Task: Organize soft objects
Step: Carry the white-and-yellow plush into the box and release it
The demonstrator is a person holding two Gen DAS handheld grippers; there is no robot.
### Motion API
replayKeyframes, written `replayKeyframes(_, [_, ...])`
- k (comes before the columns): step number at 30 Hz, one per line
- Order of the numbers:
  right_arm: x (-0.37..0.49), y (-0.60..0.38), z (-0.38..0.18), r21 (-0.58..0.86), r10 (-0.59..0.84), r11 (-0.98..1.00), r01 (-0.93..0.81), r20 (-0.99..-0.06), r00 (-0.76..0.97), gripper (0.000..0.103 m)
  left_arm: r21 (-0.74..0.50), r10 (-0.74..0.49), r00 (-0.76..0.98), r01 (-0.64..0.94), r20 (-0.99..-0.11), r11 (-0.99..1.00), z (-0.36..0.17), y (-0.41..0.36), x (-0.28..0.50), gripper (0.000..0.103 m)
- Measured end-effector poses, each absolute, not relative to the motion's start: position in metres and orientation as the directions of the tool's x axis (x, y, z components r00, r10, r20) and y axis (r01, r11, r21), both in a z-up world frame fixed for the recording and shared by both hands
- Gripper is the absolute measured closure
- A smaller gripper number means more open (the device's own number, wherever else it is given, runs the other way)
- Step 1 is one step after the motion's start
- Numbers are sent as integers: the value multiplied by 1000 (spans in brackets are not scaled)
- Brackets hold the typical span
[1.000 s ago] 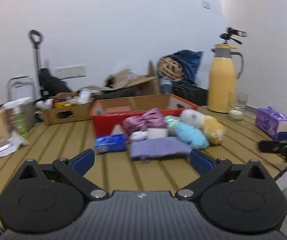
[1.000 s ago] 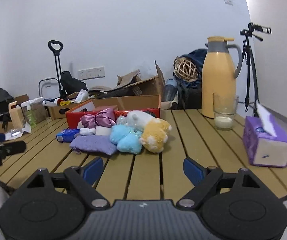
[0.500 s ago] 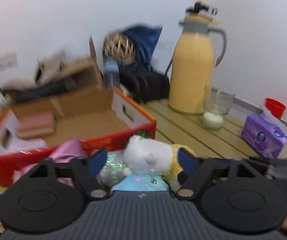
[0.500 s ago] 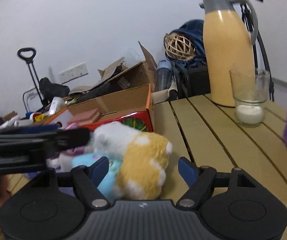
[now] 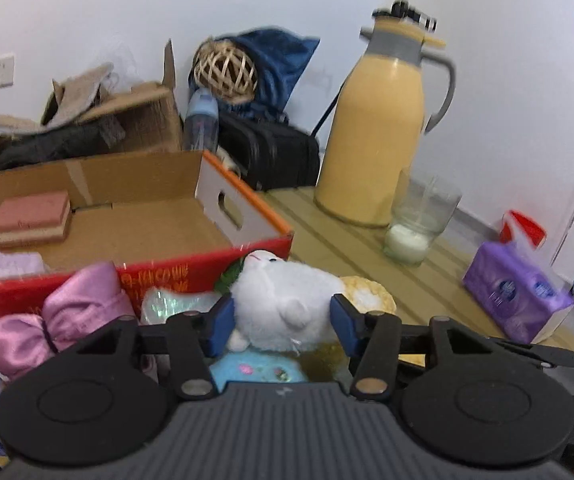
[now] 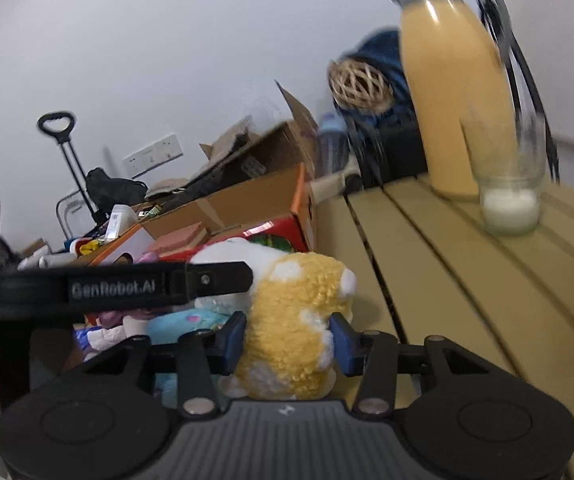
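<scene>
A pink-and-tan sponge block (image 5: 30, 219) lies in the red-sided cardboard box (image 5: 191, 276) on the slatted wooden desk (image 5: 351, 240); the pink satin bow (image 5: 53, 324) and pale blue plush (image 5: 255, 368) (among others) wait outside, so most sorting remains. The left tongs (image 5: 282, 324) are closing, pads touching the white plush toy (image 5: 287, 304); the right tongs (image 6: 289, 338) close against the yellow fleecy plush toy (image 6: 293, 320).
</scene>
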State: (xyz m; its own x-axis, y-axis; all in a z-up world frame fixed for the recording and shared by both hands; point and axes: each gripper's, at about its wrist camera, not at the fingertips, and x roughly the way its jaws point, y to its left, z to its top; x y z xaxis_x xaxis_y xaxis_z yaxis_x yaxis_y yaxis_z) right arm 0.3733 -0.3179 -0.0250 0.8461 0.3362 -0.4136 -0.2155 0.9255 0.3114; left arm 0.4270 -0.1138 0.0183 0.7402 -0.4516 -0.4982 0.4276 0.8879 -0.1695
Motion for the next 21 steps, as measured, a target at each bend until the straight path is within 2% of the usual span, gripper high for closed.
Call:
replayKeyframes(6, [367, -311, 25, 250, 362, 925, -286, -353, 863, 60, -163, -456, 778, 430, -431, 888, 70, -98, 422, 51])
replayKeyframes(11, [421, -304, 79, 198, 421, 907, -373, -353, 836, 60, -170, -458, 787, 427, -414, 888, 112, -82, 476, 51])
replayKeyframes(15, [494, -294, 107, 176, 451, 892, -415, -388, 804, 60, -189, -442, 755, 404, -484, 895, 113, -64, 551, 49])
replayKeyframes(19, [567, -265, 106, 106, 434, 894, -435, -447, 782, 62, -290, -438, 714, 329, -546, 899, 84, -43, 624, 49])
replayKeyframes(21, [598, -247, 96, 68, 409, 898, -434, -492, 769, 63, -296, -407, 704, 284, -581, 912, 66, -38, 651, 54])
